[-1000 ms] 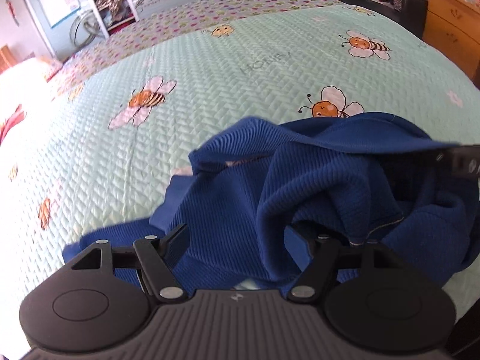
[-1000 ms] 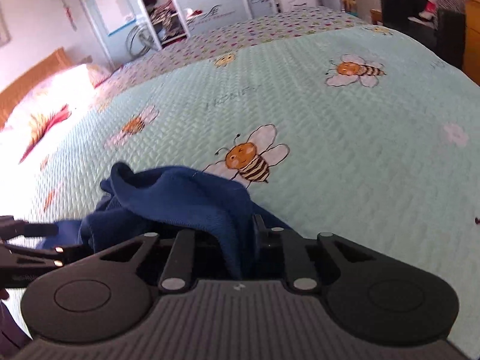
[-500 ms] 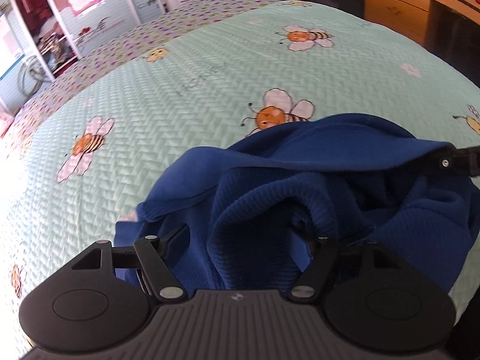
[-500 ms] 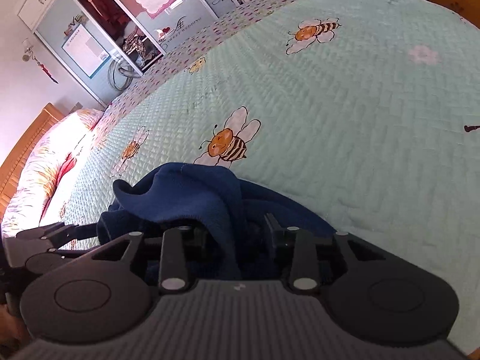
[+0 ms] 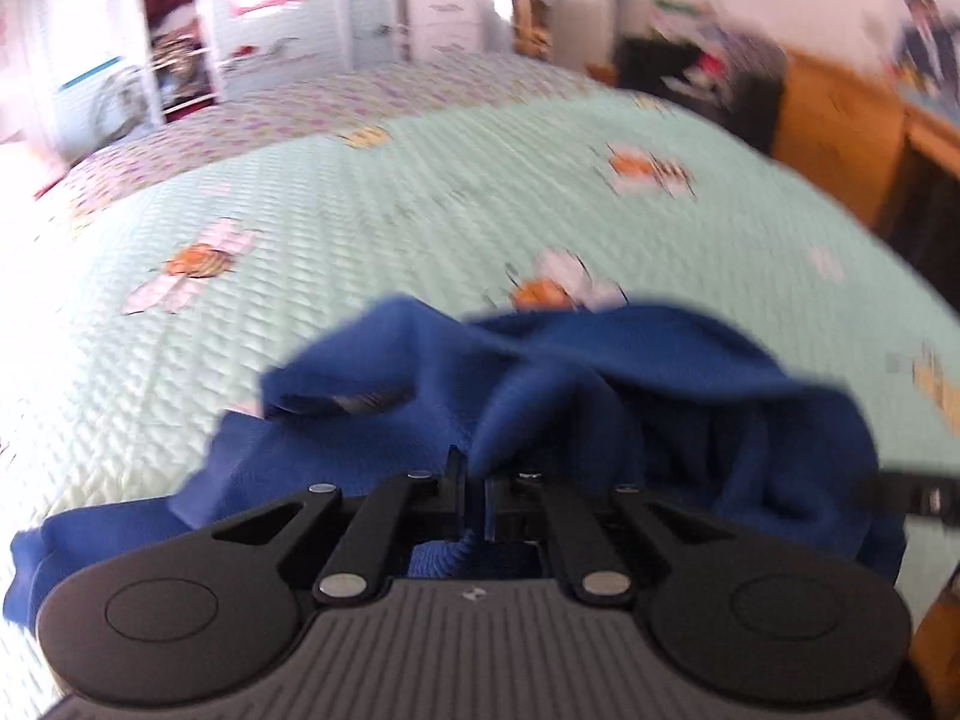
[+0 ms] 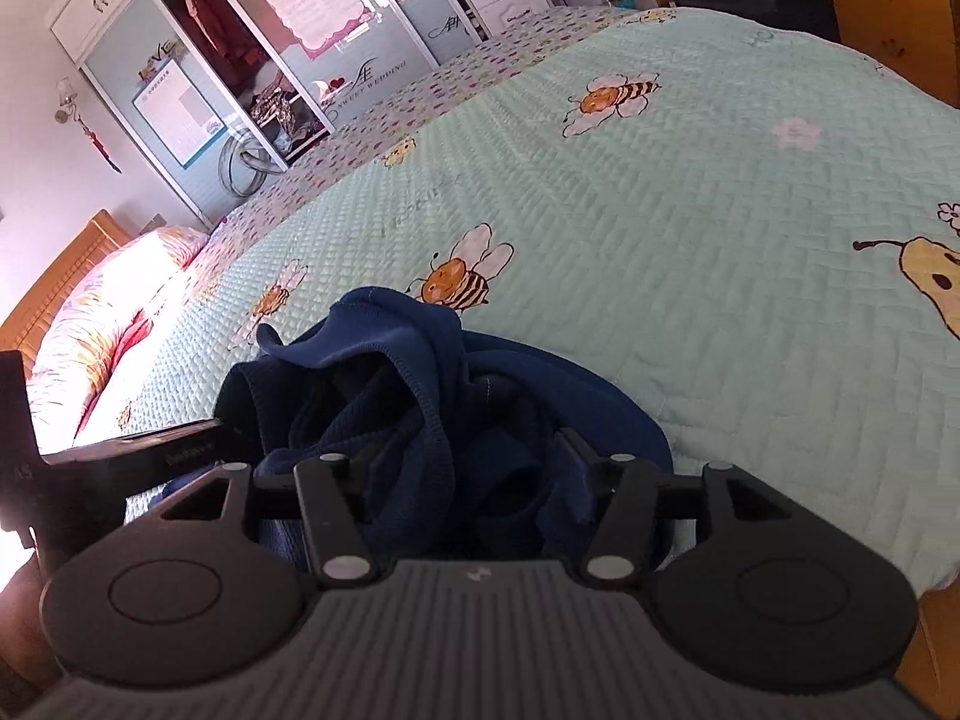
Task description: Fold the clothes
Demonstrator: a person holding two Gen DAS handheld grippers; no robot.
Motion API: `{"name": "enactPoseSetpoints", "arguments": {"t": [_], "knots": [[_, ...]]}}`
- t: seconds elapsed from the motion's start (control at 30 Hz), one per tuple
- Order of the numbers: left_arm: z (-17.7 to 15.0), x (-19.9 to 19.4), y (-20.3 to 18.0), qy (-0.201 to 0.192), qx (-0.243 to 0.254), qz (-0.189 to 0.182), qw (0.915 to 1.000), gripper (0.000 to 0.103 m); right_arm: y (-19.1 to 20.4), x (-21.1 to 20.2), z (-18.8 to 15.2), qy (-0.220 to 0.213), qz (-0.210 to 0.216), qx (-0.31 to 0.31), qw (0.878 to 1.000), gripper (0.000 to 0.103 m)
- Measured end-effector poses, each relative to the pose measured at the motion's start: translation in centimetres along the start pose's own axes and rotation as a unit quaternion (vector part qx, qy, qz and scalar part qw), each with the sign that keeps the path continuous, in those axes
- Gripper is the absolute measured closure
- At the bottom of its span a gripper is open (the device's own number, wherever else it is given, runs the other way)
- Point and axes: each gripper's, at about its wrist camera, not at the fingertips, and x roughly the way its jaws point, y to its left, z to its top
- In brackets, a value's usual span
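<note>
Left gripper [image 5: 474, 501] clamped tight on a fold of the blue knit garment [image 5: 540, 384], fingers [image 5: 453, 489] nearly meeting with cloth pinched between them and bunched underneath. Right gripper [image 6: 465, 468] with fingers [image 6: 570, 447] spread and opening, blue fabric lying loosely in the gap but not pressed by either pad. Garment crumpled in a heap near the close edge of the bed [image 6: 690, 228], directly ahead of both grippers, at 6 o'clock in each wrist view. Ribbed hem [image 6: 429, 414] draped down the middle of the pile in the right wrist view. Mint green quilted bedspread [image 5: 372, 204] under it, printed with cartoon bees; one bee [image 6: 462, 276] just beyond the heap at 12 o'clock, another bee [image 6: 612, 97] farther off toward 1 o'clock. Left wrist view smeared by motion blur, far details unclear. Other gripper's dark finger poking in at 9 o'clock of the right wrist view, touching the garment's left side. Wardrobe [image 6: 240, 60] with glass doors beyond the far side of the bed at 11 o'clock, floral pillow [image 6: 108, 312] and wooden headboard [image 6: 54, 282] at 9 o'clock, wooden dresser [image 6: 888, 6] at 1 o'clock
</note>
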Motion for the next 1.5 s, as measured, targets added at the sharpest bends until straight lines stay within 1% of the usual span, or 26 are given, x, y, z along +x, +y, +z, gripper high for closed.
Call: {"name": "enactPoseSetpoints", "arguments": {"t": [0.07, 0.13, 0.2, 0.3, 0.37, 0.4, 0.47, 0.5, 0.53, 0.6, 0.63, 0.67, 0.73, 0.8, 0.83, 0.87, 0.9, 1.0, 1.13, 1.17, 1.2, 1.27, 1.4, 1.43, 1.47, 1.5], "knots": [[2.1, -1.8, 1.3, -0.042, -0.016, 0.016, 0.9989, 0.102, 0.1, -0.7, 0.2, -0.009, 0.002, -0.002, 1.0, 0.041], [4.4, -3.7, 2.7, -0.084, -0.033, 0.026, 0.9956, 0.102, 0.4, -1.2, 0.2, -0.015, 0.007, -0.005, 1.0, 0.041], [6.6, -5.5, 3.8, -0.129, -0.042, 0.046, 0.9897, 0.102, 0.9, -1.4, 0.2, -0.017, 0.014, -0.007, 1.0, 0.04], [8.4, -7.2, 5.1, -0.167, -0.048, 0.088, 0.9809, 0.102, 1.8, -1.3, 0.1, -0.012, 0.022, -0.015, 1.0, 0.037], [8.5, -7.3, 5.7, -0.167, -0.053, 0.138, 0.9749, 0.102, 2.5, -0.9, -0.2, -0.005, 0.026, -0.028, 0.999, 0.036], [8.1, -6.8, 6.1, -0.157, -0.058, 0.167, 0.9717, 0.102, 2.8, -0.7, -0.3, 0.003, 0.028, -0.033, 0.999, 0.036], [6.2, -5.1, 7.5, -0.104, -0.075, 0.212, 0.9689, 0.101, 3.5, 0.0, -0.9, 0.023, 0.031, -0.047, 0.998, 0.036], [4.7, -4.2, 8.4, -0.067, -0.087, 0.217, 0.97, 0.101, 3.9, 0.3, -1.2, 0.034, 0.032, -0.054, 0.997, 0.035], [3.0, -3.4, 9.5, -0.025, -0.1, 0.216, 0.9709, 0.101, 4.3, 0.7, -1.5, 0.045, 0.033, -0.062, 0.997, 0.035], [-0.3, -1.8, 10.8, 0.048, -0.127, 0.193, 0.9719, 0.101, 5.1, 1.5, -2.2, 0.068, 0.035, -0.083, 0.994, 0.034], [-2.3, -1.4, 11.6, 0.078, -0.139, 0.18, 0.9706, 0.101, 5.4, 1.8, -2.4, 0.077, 0.038, -0.091, 0.992, 0.033], [-3.8, -1.6, 12.0, 0.092, -0.145, 0.172, 0.9701, 0.101, 5.8, 2.0, -2.7, 0.086, 0.039, -0.099, 0.991, 0.03], [-6.2, -2.1, 12.3, 0.11, -0.15, 0.156, 0.9701, 0.096, 6.0, 2.3, -2.9, 0.091, 0.04, -0.106, 0.989, 0.03], [-7.3, -3.2, 12.6, 0.113, -0.159, 0.134, 0.9715, 0.094, 6.1, 2.5, -2.9, 0.089, 0.035, -0.109, 0.989, 0.029], [-7.4, -3.7, 12.8, 0.111, -0.166, 0.126, 0.9718, 0.088, 6.1, 2.6, -2.7, 0.086, 0.032, -0.11, 0.99, 0.029], [-7.4, -4.3, 13.1, 0.108, -0.172, 0.119, 0.9719, 0.078, 6.0, 2.7, -2.5, 0.082, 0.028, -0.109, 0.99, 0.029], [-7.5, -5.0, 13.2, 0.101, -0.179, 0.115, 0.9718, 0.071, 5.9, 2.8, -2.2, 0.075, 0.024, -0.107, 0.991, 0.028], [-7.3, -6.9, 14.0, 0.078, -0.197, 0.109, 0.9713, 0.067, 5.7, 3.4, -1.5, 0.064, 0.015, -0.095, 0.993, 0.027], [-7.0, -7.0, 14.9, 0.074, -0.208, 0.099, 0.9704, 0.062, 6.6, 4.5, -0.9, 0.054, 0.015, -0.113, 0.992, 0.027], [-7.1, -6.7, 14.9, 0.08, -0.21, 0.095, 0.9697, 0.057, 7.0, 4.8, -0.8, 0.053, 0.017, -0.123, 0.991, 0.026], [-7.2, -6.5, 14.8, 0.087, -0.213, 0.091, 0.9688, 0.05, 7.6, 5.2, -1.0, 0.056, 0.019, -0.136, 0.989, 0.025], [-7.5, -6.0, 14.7, 0.098, -0.217, 0.081, 0.968, 0.049, 8.8, 6.1, -1.5, 0.065, 0.022, -0.161, 0.985, 0.02], [-8.0, -4.6, 13.6, 0.122, -0.206, 0.067, 0.9687, 0.048, 10.9, 9.1, -3.6, 0.105, 0.014, -0.213, 0.971, 0.021], [-8.1, -4.2, 13.2, 0.129, -0.203, 0.063, 0.9685, 0.048, 11.1, 9.6, -4.0, 0.11, 0.018, -0.22, 0.969, 0.022], [-8.2, -3.9, 12.9, 0.135, -0.201, 0.059, 0.9685, 0.048, 11.2, 9.9, -4.2, 0.11, 0.023, -0.224, 0.968, 0.026], [-8.2, -3.8, 12.5, 0.139, -0.198, 0.055, 0.9687, 0.048, 11.3, 10.1, -4.3, 0.11, 0.028, -0.227, 0.967, 0.038]]}}
